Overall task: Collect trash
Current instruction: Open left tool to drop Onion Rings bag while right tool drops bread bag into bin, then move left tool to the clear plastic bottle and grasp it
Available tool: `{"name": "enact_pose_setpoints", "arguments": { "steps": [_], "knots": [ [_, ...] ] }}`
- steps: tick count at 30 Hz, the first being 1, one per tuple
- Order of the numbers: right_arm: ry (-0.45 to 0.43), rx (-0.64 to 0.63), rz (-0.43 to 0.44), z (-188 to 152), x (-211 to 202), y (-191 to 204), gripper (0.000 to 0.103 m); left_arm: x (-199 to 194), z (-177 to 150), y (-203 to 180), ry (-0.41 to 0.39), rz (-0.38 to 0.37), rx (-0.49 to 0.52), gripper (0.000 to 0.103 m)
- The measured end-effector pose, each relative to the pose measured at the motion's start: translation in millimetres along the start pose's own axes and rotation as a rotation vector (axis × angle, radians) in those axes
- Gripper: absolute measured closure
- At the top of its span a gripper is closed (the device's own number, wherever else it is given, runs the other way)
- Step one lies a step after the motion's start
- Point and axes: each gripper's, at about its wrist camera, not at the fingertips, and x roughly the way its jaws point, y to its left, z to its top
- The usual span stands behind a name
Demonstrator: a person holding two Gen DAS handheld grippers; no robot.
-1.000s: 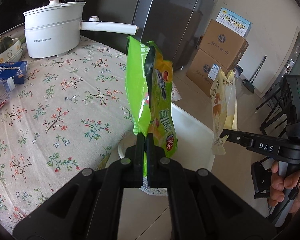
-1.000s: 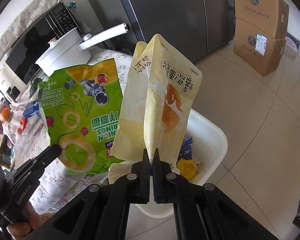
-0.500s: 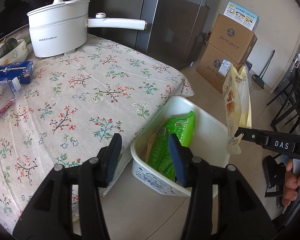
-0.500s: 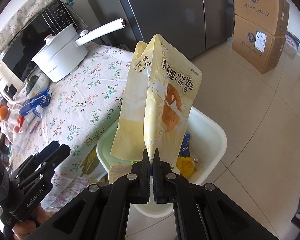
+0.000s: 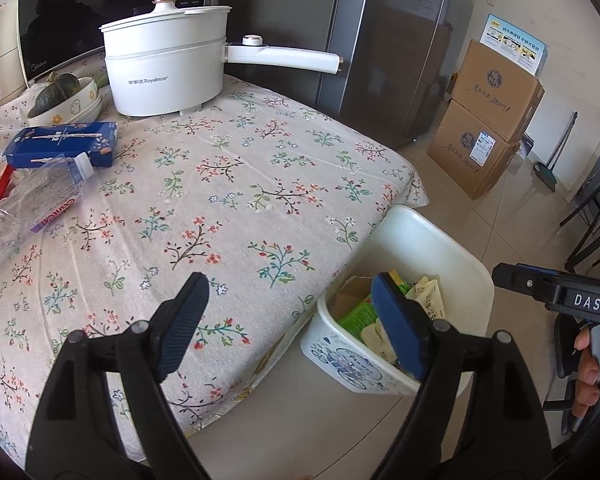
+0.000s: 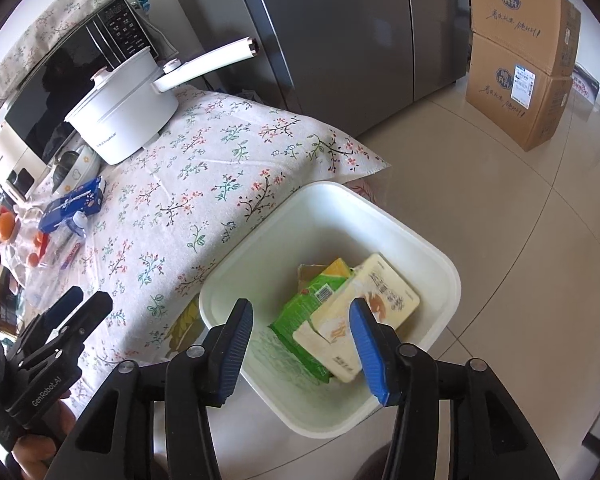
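beside the floral-clothed table (image 5: 228,200), on the tiled floor | white bin (image 6: 380,216) holds the green snack bag (image 6: 300,320) and the yellow bag (image 6: 364,308) lying on it | right gripper (image 6: 300,344) over the bin, jaws opening, nothing between them | left gripper (image 5: 288,320) over the table edge beside the bin, jaws opening wide, empty

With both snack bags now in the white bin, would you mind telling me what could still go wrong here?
1. The yellow bag lies tilted on the green bag, so later trash may pile unevenly in the white bin.
2. The clear plastic bottle and blue carton lie near the white pot; reaching for them may bump its long handle.
3. Both tongs are opening, empty; the left tongs hang over the table edge.
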Motion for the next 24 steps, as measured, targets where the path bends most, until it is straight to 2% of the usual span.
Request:
{"name": "enact_pose_setpoints", "arguments": {
  "steps": [8, 13, 24],
  "knots": [
    [-0.010, -0.031, 0.009, 5, 1, 24, 0.036, -12, -1, 30, -0.010, 0.096, -0.029, 0.005],
    [-0.025, -0.063, 0.014, 8, 1, 45, 0.030, -26, -3, 56, -0.035, 0.164, -0.039, 0.003],
    [-0.027, -0.144, 0.051, 14, 17, 114, 0.024, -64, -4, 122, -0.084, 0.278, -0.097, 0.001]
  ]
}}
